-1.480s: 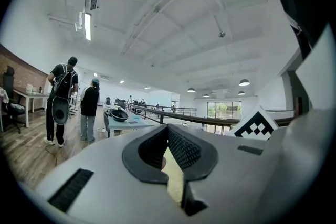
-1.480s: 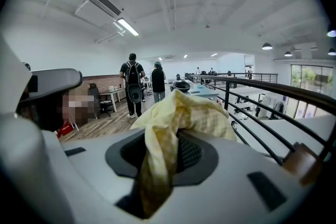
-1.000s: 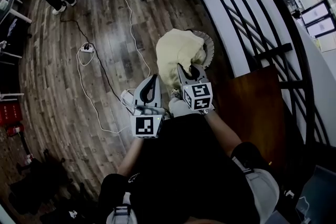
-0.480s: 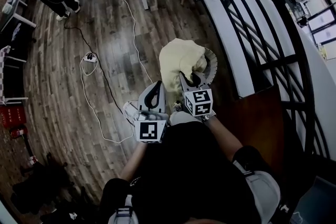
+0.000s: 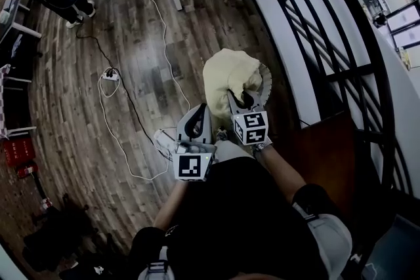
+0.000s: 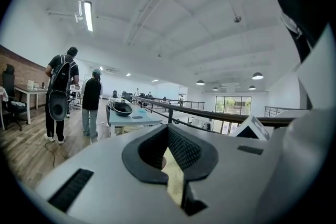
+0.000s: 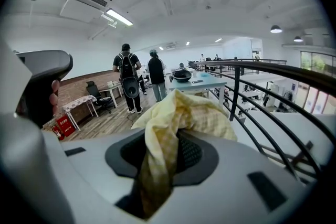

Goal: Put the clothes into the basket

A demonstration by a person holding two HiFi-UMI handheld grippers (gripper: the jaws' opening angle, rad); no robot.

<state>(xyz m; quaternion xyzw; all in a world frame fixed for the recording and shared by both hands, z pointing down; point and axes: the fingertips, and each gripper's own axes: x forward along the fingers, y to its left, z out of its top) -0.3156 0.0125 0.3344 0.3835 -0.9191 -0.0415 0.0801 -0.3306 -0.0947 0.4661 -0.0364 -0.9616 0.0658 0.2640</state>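
Fingers [image 7: 192,155] of the right gripper [image 7: 166,149] pinch the yellow cloth [image 7: 181,113]; the left gripper's [image 6: 168,152] stand narrow, yellow in their gap, grip unclear. Cloth hangs over the basket [image 5: 265,80]: delivery step. Next, likely: lower it inside, then release.

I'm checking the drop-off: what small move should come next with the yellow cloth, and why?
Probably lower the right gripper toward the basket: its jaws clamp the yellow cloth, which bunches over the basket, so only part of the rim shows.
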